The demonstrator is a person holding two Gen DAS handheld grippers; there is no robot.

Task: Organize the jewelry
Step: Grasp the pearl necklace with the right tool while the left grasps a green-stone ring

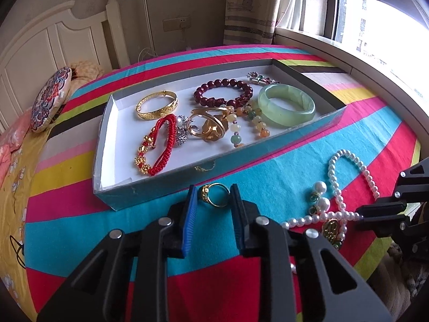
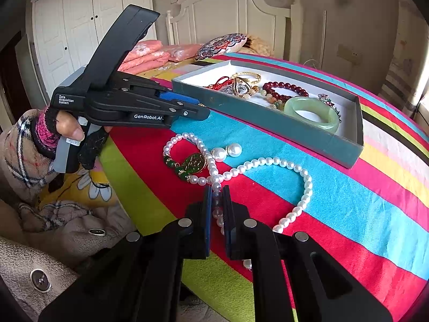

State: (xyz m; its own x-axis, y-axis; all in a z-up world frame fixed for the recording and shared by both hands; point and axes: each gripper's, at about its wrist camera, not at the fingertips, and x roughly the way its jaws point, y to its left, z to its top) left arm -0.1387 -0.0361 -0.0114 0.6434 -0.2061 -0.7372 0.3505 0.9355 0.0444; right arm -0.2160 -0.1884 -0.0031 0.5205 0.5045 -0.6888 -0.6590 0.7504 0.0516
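Note:
My left gripper [image 1: 213,196] is shut on a gold ring [image 1: 213,194] and holds it just in front of the near wall of the teal jewelry box [image 1: 171,185]. The box holds a gold bangle [image 1: 156,104], a red cord bracelet [image 1: 158,145], a dark red bead bracelet [image 1: 224,92], a jade bangle [image 1: 286,105] and other pieces. My right gripper [image 2: 217,201] is shut on the white pearl necklace [image 2: 268,161], which lies on the striped cloth. Beside it lie two pearl earrings [image 2: 228,151] and a green pendant bracelet [image 2: 187,165].
The striped cloth [image 1: 241,169] covers a bed. A round patterned cushion [image 1: 51,99] and a white headboard [image 1: 40,40] are at the far left. A window [image 1: 375,26] is at the right. Folded pink bedding [image 2: 150,53] lies behind the left gripper [image 2: 199,110].

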